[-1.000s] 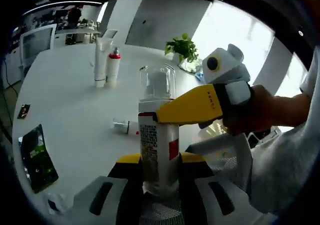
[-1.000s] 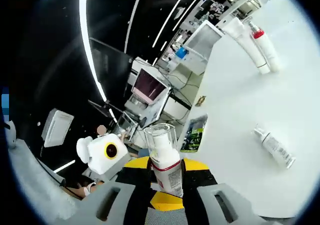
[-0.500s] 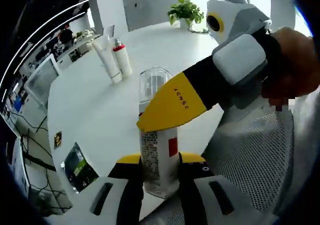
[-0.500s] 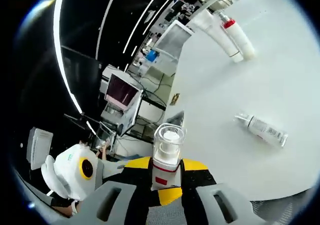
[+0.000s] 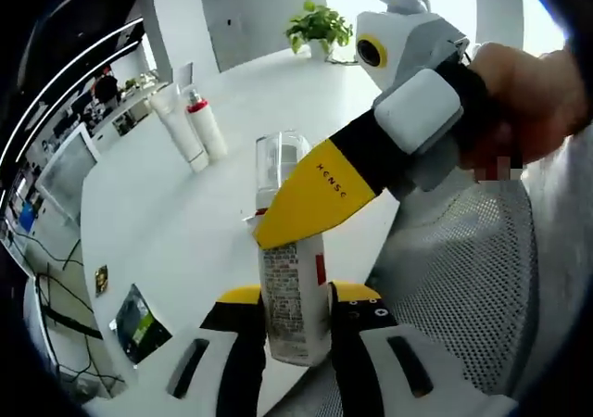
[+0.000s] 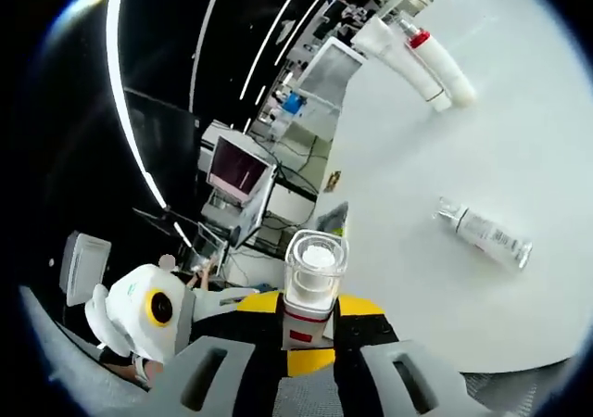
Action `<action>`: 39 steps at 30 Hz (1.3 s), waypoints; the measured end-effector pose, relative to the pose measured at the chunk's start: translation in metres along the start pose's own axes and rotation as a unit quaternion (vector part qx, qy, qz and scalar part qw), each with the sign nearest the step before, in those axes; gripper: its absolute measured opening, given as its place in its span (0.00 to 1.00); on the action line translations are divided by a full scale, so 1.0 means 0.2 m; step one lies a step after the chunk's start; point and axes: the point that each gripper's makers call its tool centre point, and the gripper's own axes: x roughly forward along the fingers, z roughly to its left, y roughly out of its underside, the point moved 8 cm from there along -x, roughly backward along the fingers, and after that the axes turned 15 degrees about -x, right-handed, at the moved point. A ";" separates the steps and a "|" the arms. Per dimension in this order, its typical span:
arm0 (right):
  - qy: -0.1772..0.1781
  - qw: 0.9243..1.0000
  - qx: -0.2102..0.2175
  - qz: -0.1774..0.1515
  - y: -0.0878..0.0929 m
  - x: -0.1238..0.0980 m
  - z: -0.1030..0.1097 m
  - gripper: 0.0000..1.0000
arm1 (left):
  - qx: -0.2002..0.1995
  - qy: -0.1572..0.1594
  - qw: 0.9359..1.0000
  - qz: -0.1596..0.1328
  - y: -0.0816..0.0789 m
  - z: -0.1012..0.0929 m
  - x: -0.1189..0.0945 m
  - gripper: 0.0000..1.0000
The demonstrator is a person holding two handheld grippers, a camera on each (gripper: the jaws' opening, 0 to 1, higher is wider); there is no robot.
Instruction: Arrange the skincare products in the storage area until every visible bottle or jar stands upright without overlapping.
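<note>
White counter (image 5: 139,204) spreads beneath a clear-capped pump bottle (image 5: 295,287) pinched between both grippers above its near edge: the left gripper (image 5: 292,329) clamps its base, the right gripper (image 6: 309,329) its body. Far across the counter a tube (image 6: 400,58) and a red-collared bottle (image 6: 443,65) stand side by side; a small bottle (image 6: 484,234) lies flat.

Premises: open-plan office or lab. A large round white table (image 5: 157,222) is the reference point. Beyond its far edge stand desks with computer monitors (image 6: 243,169); a potted plant (image 5: 318,28) sits on it; linear ceiling lights (image 6: 125,111) run overhead.
</note>
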 end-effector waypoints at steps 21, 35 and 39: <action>0.039 0.998 -0.044 -0.027 -0.07 0.01 0.09 0.15 | -0.026 -0.027 0.999 -0.029 -0.05 0.02 -0.02 0.21; 0.032 0.994 -0.104 -0.009 -0.07 -0.07 0.06 0.14 | -0.043 0.058 0.997 -0.036 0.02 0.07 -0.01 0.26; 0.043 0.990 -0.132 -0.012 -0.11 -0.08 0.05 0.14 | -0.043 0.038 0.997 -0.047 0.04 0.14 -0.04 0.38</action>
